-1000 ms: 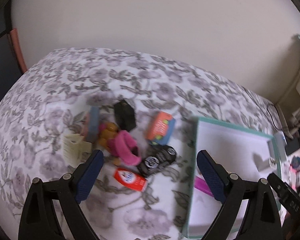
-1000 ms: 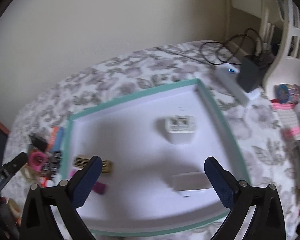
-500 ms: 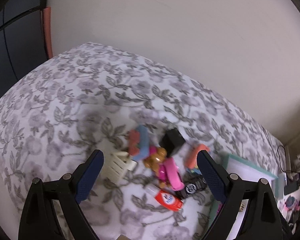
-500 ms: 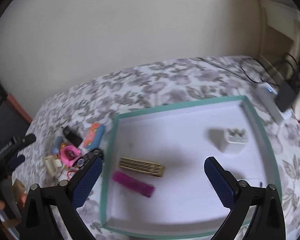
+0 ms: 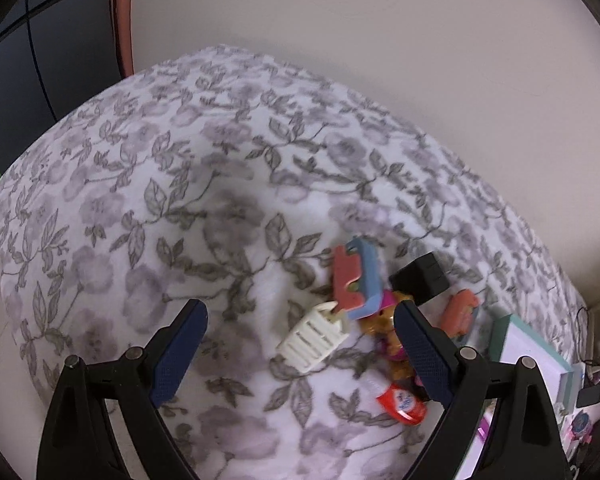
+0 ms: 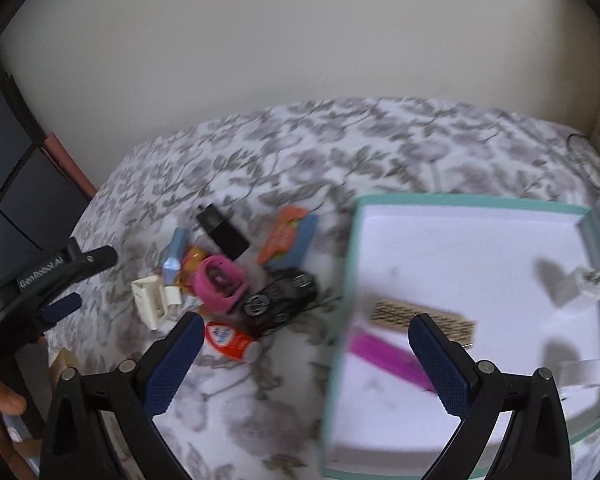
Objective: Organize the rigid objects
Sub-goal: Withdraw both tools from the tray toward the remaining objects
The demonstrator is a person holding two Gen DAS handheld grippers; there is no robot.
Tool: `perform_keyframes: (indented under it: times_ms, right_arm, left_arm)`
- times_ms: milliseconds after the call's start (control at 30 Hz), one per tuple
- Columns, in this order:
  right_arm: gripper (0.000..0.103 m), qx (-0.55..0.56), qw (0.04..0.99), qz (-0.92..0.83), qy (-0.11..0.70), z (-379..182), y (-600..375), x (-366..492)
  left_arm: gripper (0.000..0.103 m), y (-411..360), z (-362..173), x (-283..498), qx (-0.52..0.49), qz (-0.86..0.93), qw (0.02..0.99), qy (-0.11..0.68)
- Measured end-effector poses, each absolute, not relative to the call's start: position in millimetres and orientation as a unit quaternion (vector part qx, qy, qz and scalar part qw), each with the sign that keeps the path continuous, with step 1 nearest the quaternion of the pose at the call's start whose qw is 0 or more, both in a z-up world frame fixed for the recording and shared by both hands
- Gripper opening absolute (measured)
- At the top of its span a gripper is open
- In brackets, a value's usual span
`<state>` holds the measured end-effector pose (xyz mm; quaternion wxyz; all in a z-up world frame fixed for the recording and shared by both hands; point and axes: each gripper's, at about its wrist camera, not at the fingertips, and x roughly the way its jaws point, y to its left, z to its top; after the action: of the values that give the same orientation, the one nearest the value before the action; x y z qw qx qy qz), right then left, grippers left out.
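**Loose hard toys lay piled beside the tray, both claws empty**

Your left gripper hung over the flowered bedspread with its jaws spread wide and nothing between them. The cream ribbed plastic piece lay closest to it, at about 12 o'clock from the fingertips. It looked light and stiff; your best hold was probably across its short sides, since the ribs would give the pads some bite. Just past it, at 1 o'clock, the red-and-blue notched block leaned on the pile, tilted, and would likely topple if nudged. The black boxy plug behind it looked hard and smooth, so you should have clamped its flat faces.

Your right gripper was likewise wide open and held nothing. At its 11 o'clock sat the pink plastic ring, rigid but curved and apt to roll, and the black toy car, which would roll on its wheels unless taken across the body. The teal-rimmed white tray lay at 1 o'clock, holding a tan ribbed bar and a magenta stick.

Motion blur smeared the right view. The orange figure was half buried, your left finger hid part of the red-capped tube, and I could not tell what the small white pieces at the tray's far edge were.
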<state>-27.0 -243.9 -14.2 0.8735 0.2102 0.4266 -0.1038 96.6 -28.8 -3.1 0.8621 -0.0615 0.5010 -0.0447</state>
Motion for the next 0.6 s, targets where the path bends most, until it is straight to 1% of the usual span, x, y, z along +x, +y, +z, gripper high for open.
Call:
perform_keyframes:
  times_ms: [267,600]
  right_arm:
    - [0.103,0.225,0.85,-0.089,0.469,-39.5,-213.8,3.7]
    - [0.103,0.242,0.822,-0.11,0.503,-71.6,-198.1,29.8]
  left_arm:
    - [0.094,-22.1,-29.0,111.8,-0.052,-0.046,0.837,0.543]
    - [0.094,-16.2,-44.1,120.5,-0.056,-0.056,0.822,0.564]
